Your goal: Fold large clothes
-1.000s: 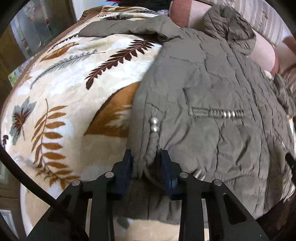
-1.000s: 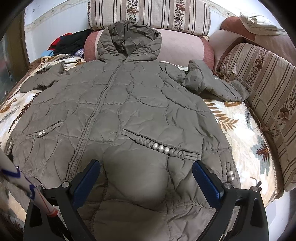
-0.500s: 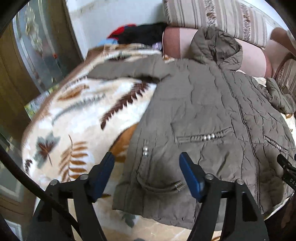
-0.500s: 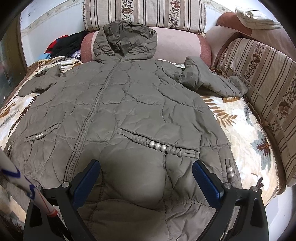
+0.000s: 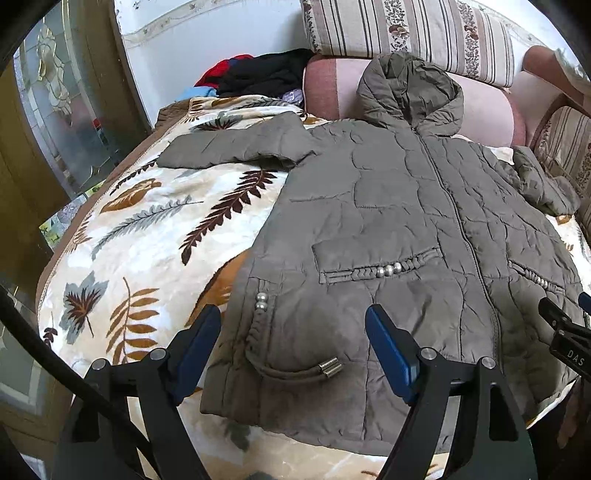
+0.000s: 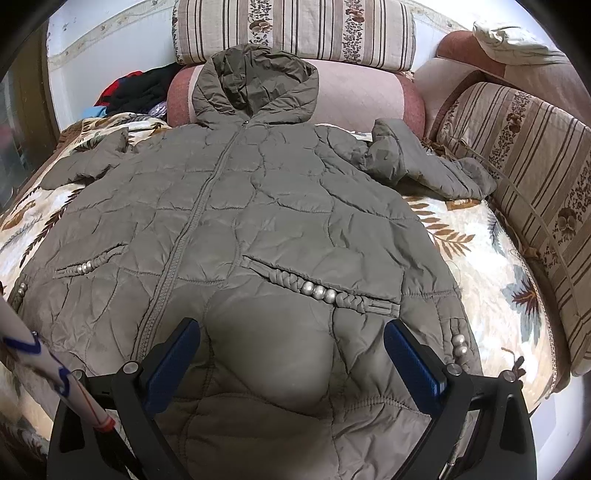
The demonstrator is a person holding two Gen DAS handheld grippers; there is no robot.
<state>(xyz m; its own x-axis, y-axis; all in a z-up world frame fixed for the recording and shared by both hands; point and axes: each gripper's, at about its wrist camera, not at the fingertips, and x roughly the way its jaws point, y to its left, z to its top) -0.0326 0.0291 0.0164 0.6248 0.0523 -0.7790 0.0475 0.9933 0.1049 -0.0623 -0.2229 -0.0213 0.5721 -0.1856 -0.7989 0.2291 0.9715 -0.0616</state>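
Note:
An olive quilted hooded jacket (image 5: 388,221) lies face up and spread flat on a leaf-print blanket (image 5: 147,236), hood toward the sofa back, zipper closed; it also fills the right wrist view (image 6: 266,221). Its left sleeve (image 5: 236,144) lies out sideways; its right sleeve (image 6: 424,166) is bunched near the cushions. My left gripper (image 5: 293,347) is open and empty above the hem's left corner. My right gripper (image 6: 291,358) is open and empty above the hem's middle. The right gripper's tip shows at the left wrist view's right edge (image 5: 561,325).
Striped cushions (image 6: 295,29) and a pink bolster (image 6: 354,96) line the back; more striped cushions (image 6: 524,177) line the right. A pile of dark and red clothes (image 5: 258,74) sits at the back left. A glass door (image 5: 55,110) stands left of the bed.
My left gripper let go of the jacket's hem corner, opened wide and pulled back and up. My right gripper stayed open and barely moved.

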